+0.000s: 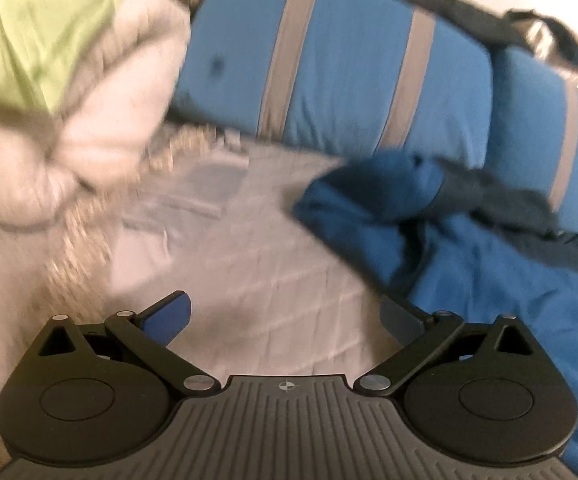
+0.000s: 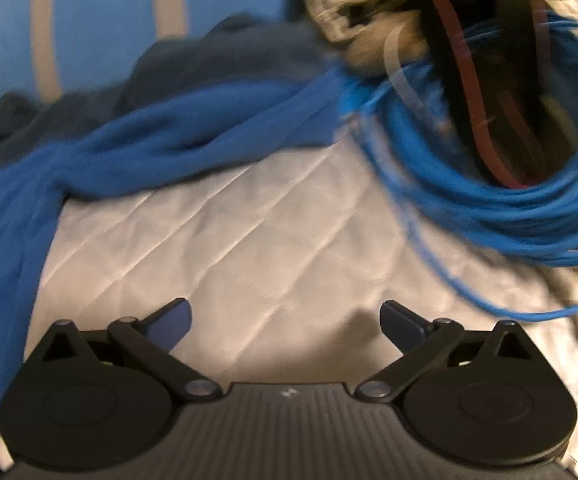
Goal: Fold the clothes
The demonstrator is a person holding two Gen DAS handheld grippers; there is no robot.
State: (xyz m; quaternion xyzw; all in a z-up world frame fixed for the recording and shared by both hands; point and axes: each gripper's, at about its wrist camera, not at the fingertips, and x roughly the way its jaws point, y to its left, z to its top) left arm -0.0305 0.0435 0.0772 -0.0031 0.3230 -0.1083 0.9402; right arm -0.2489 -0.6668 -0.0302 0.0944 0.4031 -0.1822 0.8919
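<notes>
A: Left gripper (image 1: pixel 285 316) spread wide, nothing held, over the quilted white bed cover (image 1: pixel 249 272). Right gripper (image 2: pixel 285 320) likewise gaping, empty.

B: Blue garment (image 1: pixel 489 280)?

A: One, soft and crumpled, heaped on the bed just right of the left gripper; in the right view lying left of that gripper. One darker navy cloth (image 1: pixel 529 216) bunched against it.

B: Beyond?

A: Two blue pillows (image 1: pixel 349 64) with grey stripes. One pale fringed blanket (image 1: pixel 121 92), one green cloth (image 1: pixel 29 28). One coil of blue cable (image 2: pixel 489 184), blurred.
</notes>
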